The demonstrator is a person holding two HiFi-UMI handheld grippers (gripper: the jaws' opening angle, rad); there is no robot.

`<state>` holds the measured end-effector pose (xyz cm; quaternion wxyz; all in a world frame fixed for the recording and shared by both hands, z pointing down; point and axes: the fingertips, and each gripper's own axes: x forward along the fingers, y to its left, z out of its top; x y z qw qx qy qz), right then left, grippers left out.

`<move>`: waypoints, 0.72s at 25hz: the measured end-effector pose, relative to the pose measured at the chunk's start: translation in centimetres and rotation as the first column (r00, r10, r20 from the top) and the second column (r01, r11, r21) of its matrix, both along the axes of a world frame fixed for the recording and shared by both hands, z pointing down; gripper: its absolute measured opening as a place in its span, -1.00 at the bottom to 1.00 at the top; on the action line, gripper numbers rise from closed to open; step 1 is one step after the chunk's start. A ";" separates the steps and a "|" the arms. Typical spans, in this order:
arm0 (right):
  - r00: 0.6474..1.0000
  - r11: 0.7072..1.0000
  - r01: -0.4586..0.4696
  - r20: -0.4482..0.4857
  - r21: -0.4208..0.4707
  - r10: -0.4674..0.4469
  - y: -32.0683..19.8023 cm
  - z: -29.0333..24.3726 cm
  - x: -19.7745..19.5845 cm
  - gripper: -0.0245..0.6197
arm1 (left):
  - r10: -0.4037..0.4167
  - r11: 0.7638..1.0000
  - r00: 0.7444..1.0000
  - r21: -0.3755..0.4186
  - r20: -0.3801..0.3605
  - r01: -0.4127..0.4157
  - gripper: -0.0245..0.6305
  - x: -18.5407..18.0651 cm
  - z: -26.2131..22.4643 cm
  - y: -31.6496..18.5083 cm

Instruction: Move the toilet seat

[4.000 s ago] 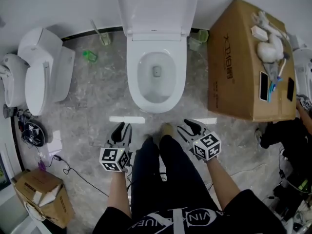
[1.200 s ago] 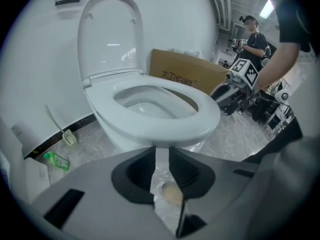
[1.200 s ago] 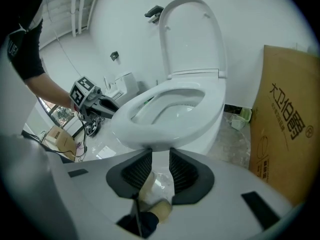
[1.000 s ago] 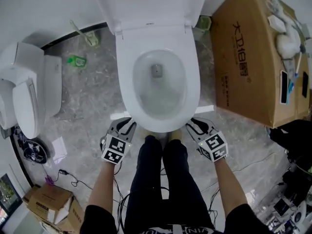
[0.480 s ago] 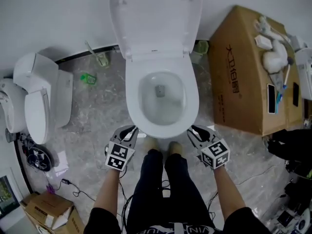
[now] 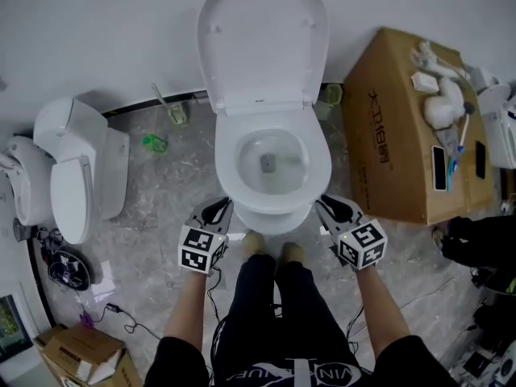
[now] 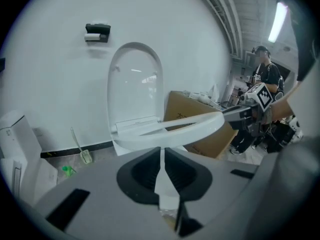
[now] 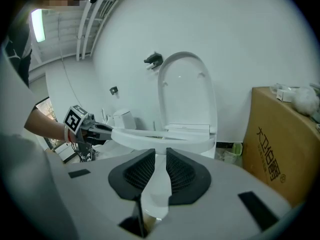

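Note:
The white toilet seat [image 6: 319, 164] lies as a ring on the bowl, and its lid [image 6: 262, 47] stands up against the wall. My left gripper [image 6: 219, 212] is at the seat's front-left rim, my right gripper [image 6: 332, 208] at its front-right rim. In the left gripper view the jaws [image 7: 161, 151] are nearly together and closing, with the seat's edge [image 7: 170, 131] at their tips. In the right gripper view the jaws [image 8: 161, 154] stand wider and are closing, the seat [image 8: 150, 134] at their tips. Each view shows the other gripper's fingertips at the opposite rim.
A large cardboard box [image 6: 399, 119] with small items on top stands close to the toilet's right. A second toilet [image 6: 72, 176] lies at the left. A green bottle [image 6: 153, 143], a brush [image 6: 173, 111], cables [image 6: 121, 313] and a small box [image 6: 81, 353] are on the floor. My feet stand at the bowl's front.
Both grippers have come up from the floor in front of the bowl to the seat's front corners. The head view has drawn back, and the whole lid now shows.

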<state>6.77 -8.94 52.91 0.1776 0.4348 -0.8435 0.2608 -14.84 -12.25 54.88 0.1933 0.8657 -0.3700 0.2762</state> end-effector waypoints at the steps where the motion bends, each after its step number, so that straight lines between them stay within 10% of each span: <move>1: 1.000 1.000 -0.007 0.004 0.008 0.007 -0.5 -0.6 0.0 -0.68 | -0.001 1.000 1.000 0.007 -0.006 0.001 -0.83 0.0 -0.6 -0.5; 18: 0.980 0.976 -0.195 0.061 0.100 0.190 -9.3 -9.0 0.4 -0.79 | -0.033 0.995 0.984 0.084 -0.172 0.049 -0.84 0.3 -8.4 -8.9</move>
